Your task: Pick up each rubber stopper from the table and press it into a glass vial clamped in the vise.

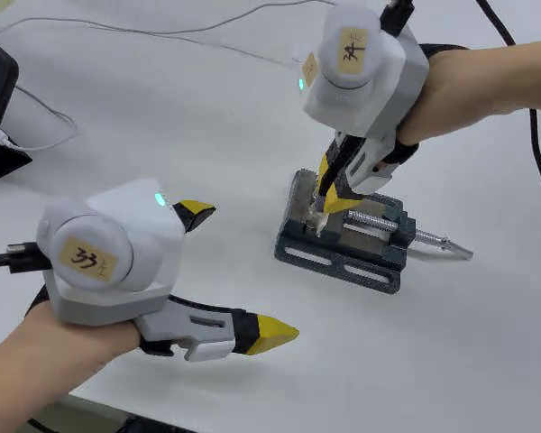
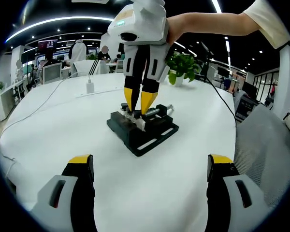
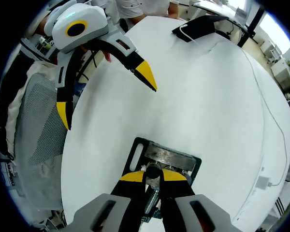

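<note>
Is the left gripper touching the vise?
Apart. The left gripper view shows bare table between the open left gripper and the vise.

three views, all toward vise (image 1: 343,260)

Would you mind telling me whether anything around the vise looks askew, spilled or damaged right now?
Nothing stands out. The vise sits flat on the white table, the right gripper is closed on a dark stopper over it, and the left gripper is open, apart from it.
</note>
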The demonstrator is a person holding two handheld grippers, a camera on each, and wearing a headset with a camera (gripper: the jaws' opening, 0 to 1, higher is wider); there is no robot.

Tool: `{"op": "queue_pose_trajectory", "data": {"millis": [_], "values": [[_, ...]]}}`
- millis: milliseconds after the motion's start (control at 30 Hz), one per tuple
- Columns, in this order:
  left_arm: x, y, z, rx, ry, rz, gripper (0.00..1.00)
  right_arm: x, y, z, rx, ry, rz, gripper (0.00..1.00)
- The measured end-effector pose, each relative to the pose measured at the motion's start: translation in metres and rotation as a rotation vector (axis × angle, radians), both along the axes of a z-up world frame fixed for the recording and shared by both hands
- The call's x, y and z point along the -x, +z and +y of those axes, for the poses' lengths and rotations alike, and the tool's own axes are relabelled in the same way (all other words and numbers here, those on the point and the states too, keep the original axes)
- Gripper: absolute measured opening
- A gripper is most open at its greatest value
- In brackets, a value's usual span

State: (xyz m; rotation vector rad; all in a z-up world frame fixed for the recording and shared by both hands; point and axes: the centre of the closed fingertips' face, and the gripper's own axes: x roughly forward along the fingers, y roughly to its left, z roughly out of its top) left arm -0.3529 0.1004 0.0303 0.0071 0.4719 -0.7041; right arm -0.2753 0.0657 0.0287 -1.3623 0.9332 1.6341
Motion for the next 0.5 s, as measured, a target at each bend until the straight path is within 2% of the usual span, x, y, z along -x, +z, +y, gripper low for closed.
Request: {"op": "queue_pose_trajectory", "data": {"millis": [167, 500], "values": [[0.0006, -0.0013, -0.0005, 0.001, -0.003, 0.004, 0.97, 0.0012, 0.0002, 0.0007, -0.011, -0.004, 0.006, 0.07], [0.0004, -0.0022, 0.0000, 0.002, -0.003, 0.006, 0.97, 0.0029, 0.0003, -0.0003, -0.006, 0.033, 0.005, 0.12]]}}
